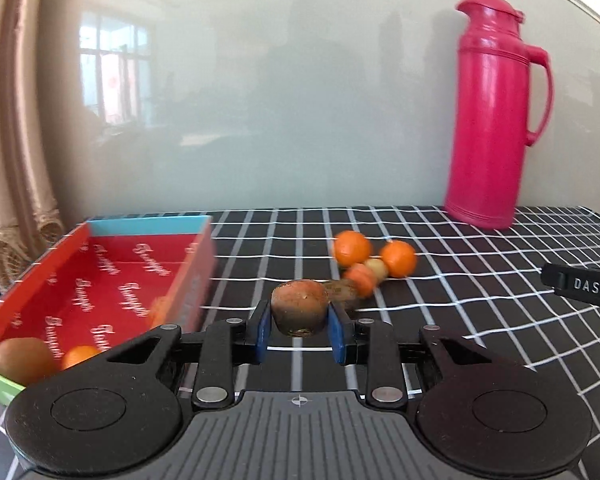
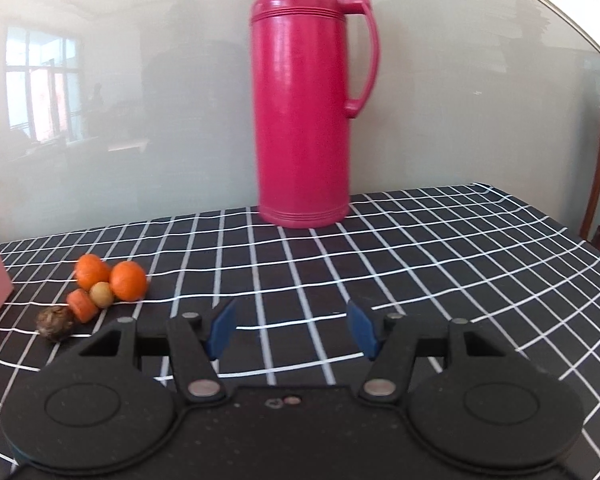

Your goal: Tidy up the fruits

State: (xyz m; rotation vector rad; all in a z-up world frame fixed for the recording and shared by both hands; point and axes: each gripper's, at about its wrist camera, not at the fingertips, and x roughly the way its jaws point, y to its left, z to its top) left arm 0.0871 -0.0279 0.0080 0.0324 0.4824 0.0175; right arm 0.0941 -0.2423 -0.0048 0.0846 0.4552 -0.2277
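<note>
My left gripper (image 1: 300, 326) is shut on a brown round fruit (image 1: 299, 307), held just right of the red box (image 1: 48, 268). The box holds a brown fruit (image 1: 22, 360) and small oranges (image 1: 80, 356). Behind the gripper, a cluster lies on the cloth: two oranges (image 1: 352, 248), a small yellowish fruit (image 1: 377, 267), a flat orange fruit (image 1: 360, 278) and a dark brown fruit (image 1: 342, 292). The same cluster shows at the left of the right wrist view (image 2: 100, 284). My right gripper (image 2: 292, 326) is open and empty above the cloth, right of the cluster.
A tall pink thermos (image 1: 496, 116) stands at the back by the wall; it also shows in the right wrist view (image 2: 308, 96). The table has a black cloth with white grid lines (image 2: 420, 264). The right gripper's black body (image 1: 580, 286) shows at the right edge.
</note>
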